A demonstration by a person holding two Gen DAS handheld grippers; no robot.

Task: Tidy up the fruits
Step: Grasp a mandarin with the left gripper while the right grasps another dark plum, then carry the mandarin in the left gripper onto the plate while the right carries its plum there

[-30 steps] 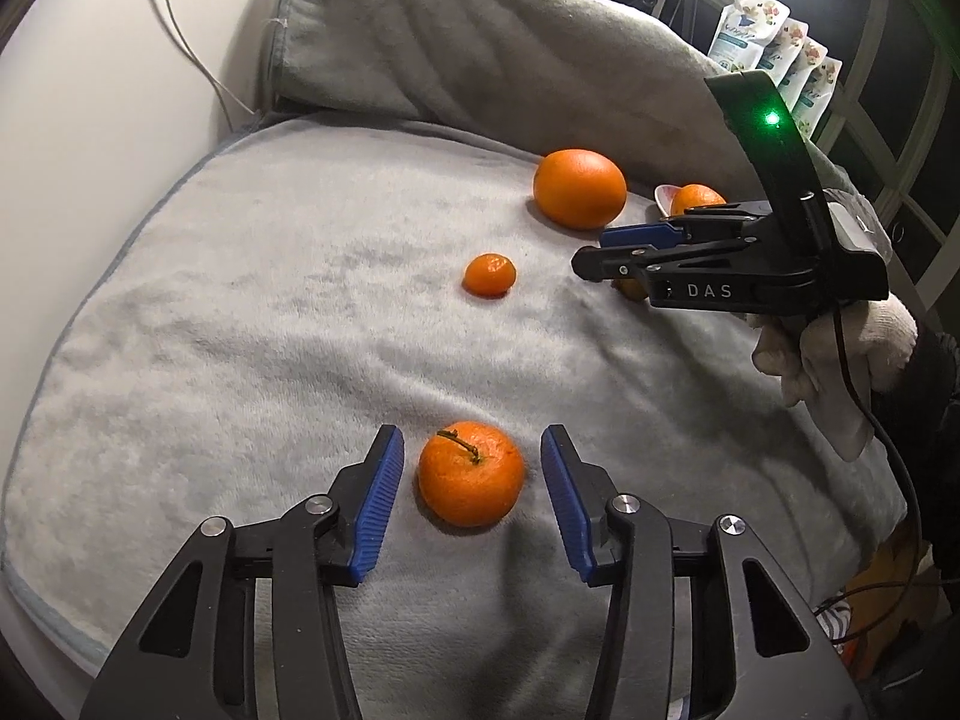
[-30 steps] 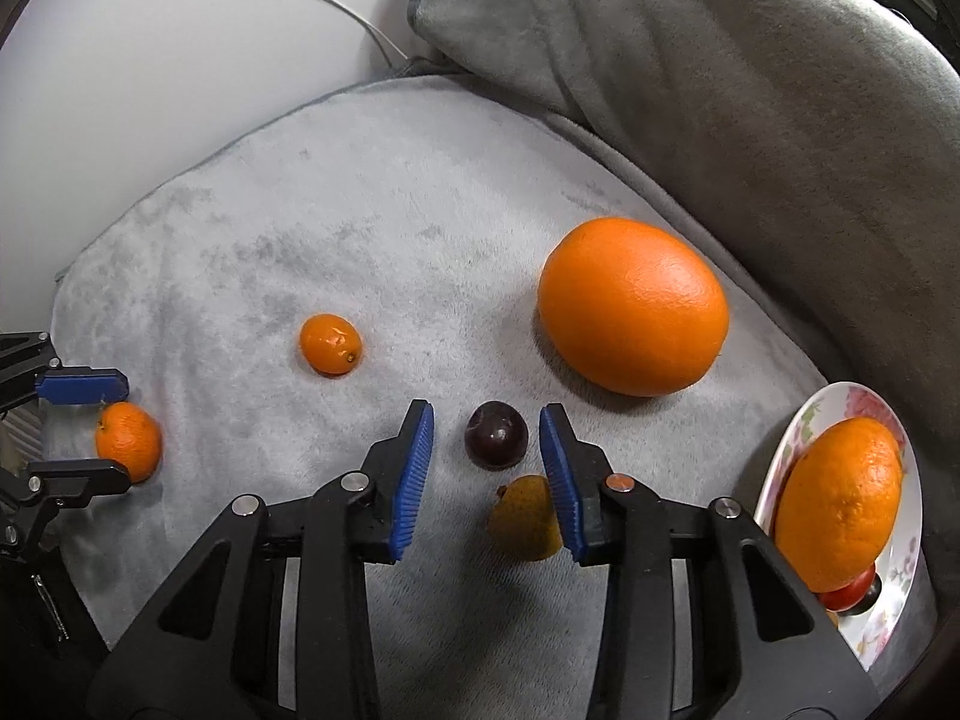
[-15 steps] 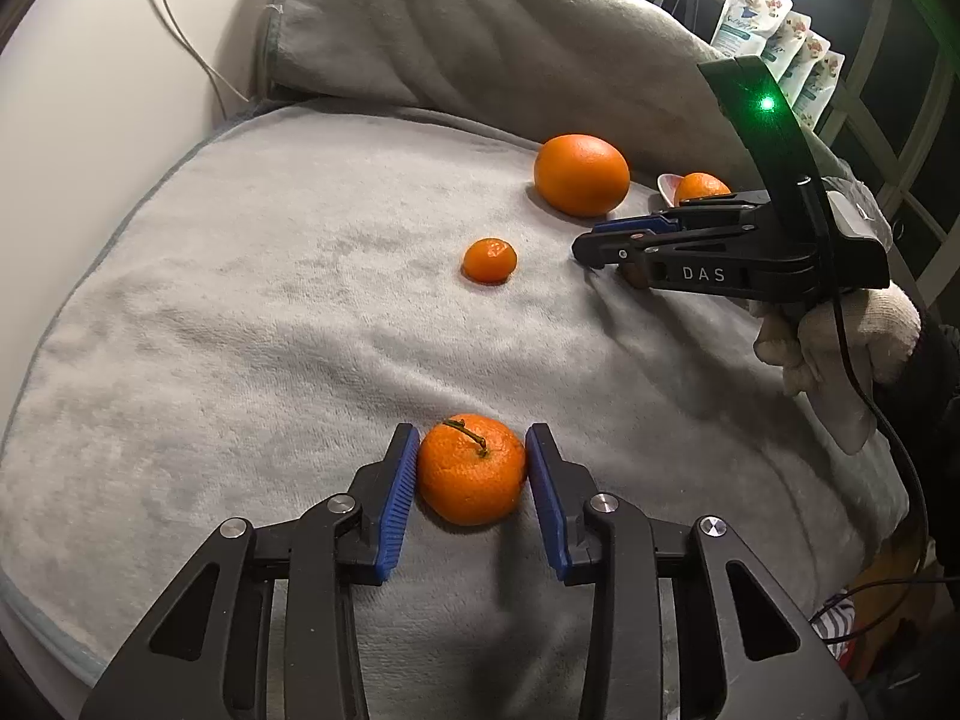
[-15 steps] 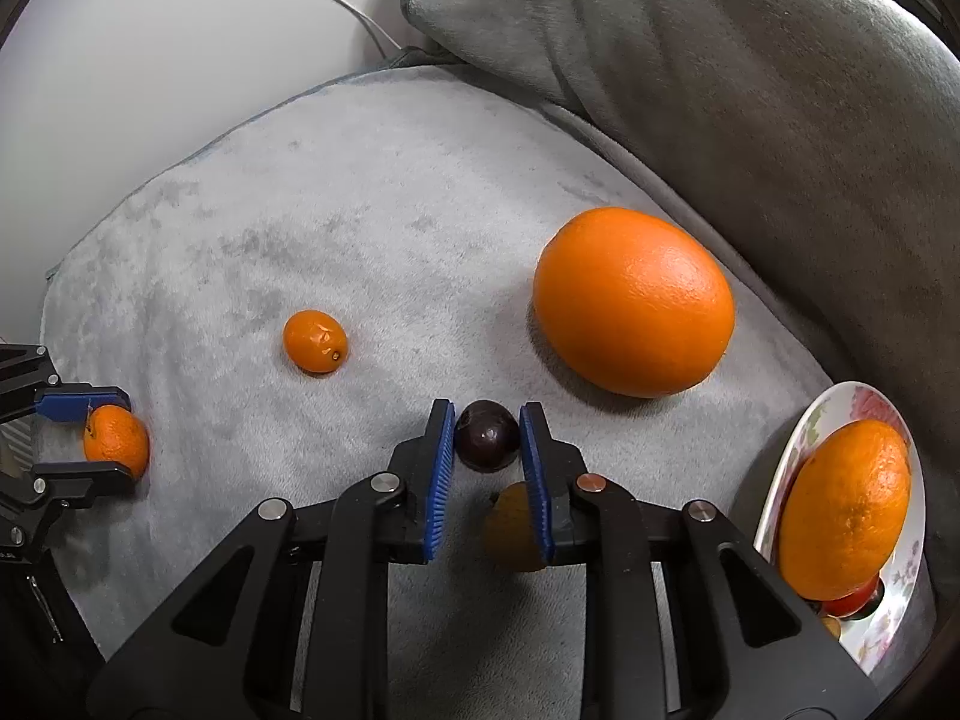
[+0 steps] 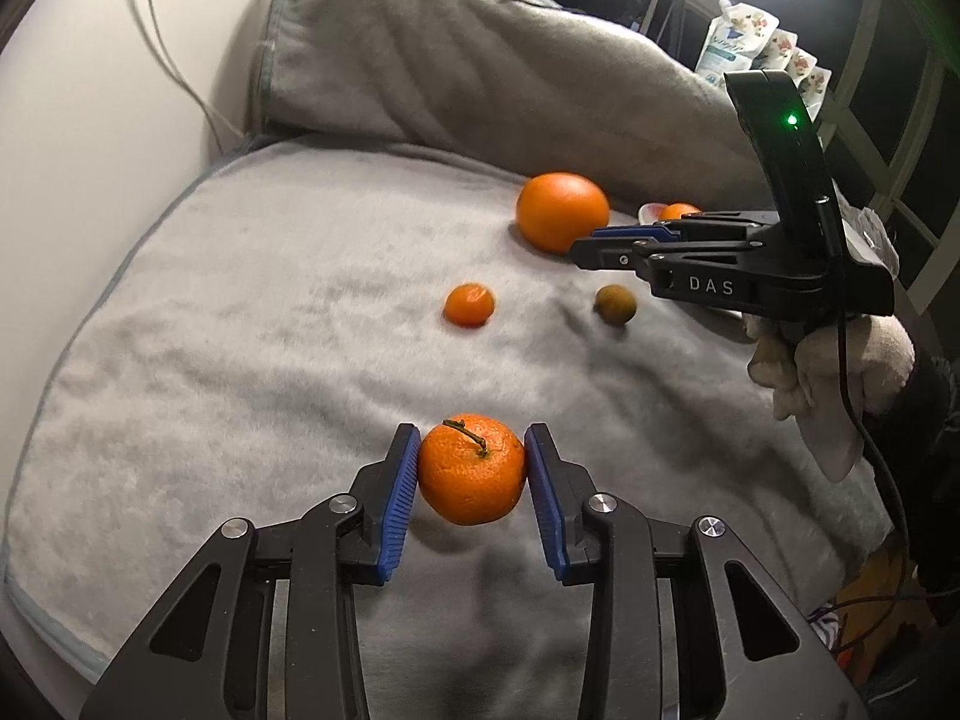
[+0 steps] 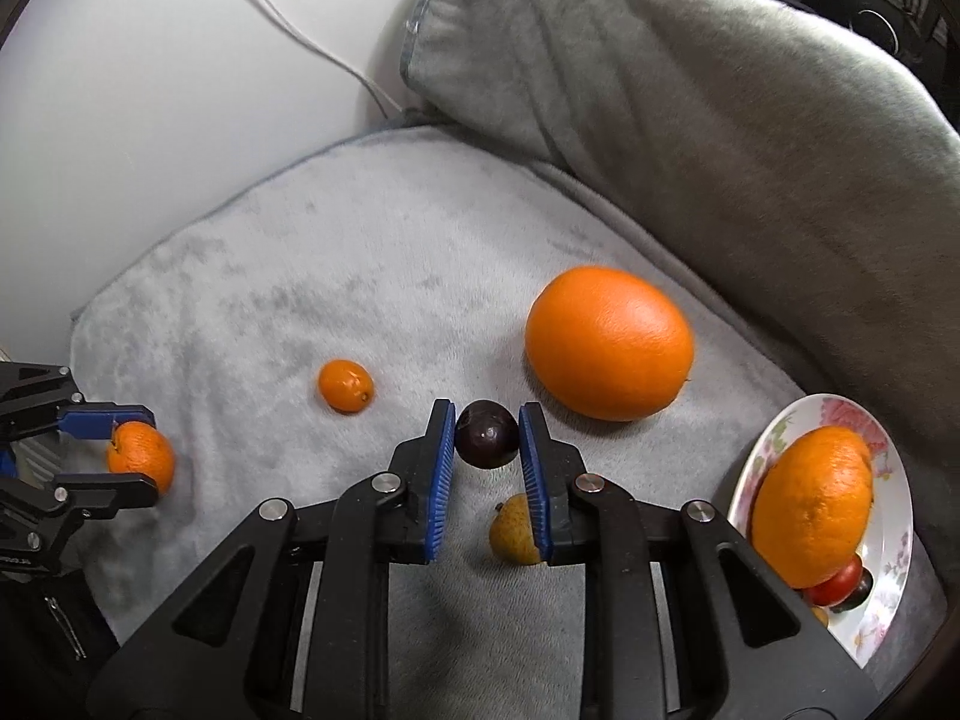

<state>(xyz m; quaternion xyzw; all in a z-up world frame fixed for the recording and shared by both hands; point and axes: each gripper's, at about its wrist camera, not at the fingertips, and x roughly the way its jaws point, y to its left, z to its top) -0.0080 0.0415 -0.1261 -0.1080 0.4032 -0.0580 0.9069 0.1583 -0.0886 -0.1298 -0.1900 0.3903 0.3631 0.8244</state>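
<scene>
The left gripper [image 5: 472, 468] is closed on the mandarin [image 5: 471, 468]: both blue pads press its sides, stem up, and the fruit sits near the front edge of the grey blanket [image 5: 270, 312], whether just clear of it cannot be told. The right gripper [image 6: 486, 435] is closed to its narrowest on the plum [image 6: 486, 433], pinched at the fingertips and held above the blanket, with a small yellow fruit [image 6: 510, 531] lying below the right finger. Beyond the grippers, a kumquat [image 6: 345, 385] lies mid-blanket, and the large orange [image 6: 609, 342] rests just past the right fingertips. The plate [image 6: 888, 582] stands at the right edge of the blanket, already carrying an orange fruit and smaller red and dark ones. Judgement: the plate is the likely drop point. It lies to the right of both loads; the right gripper is much nearer to it, the left well apart on the opposite side. The plum should go first, with a short move right, clear of the large orange; the mandarin then has to cross the blanket past the kumquat
</scene>
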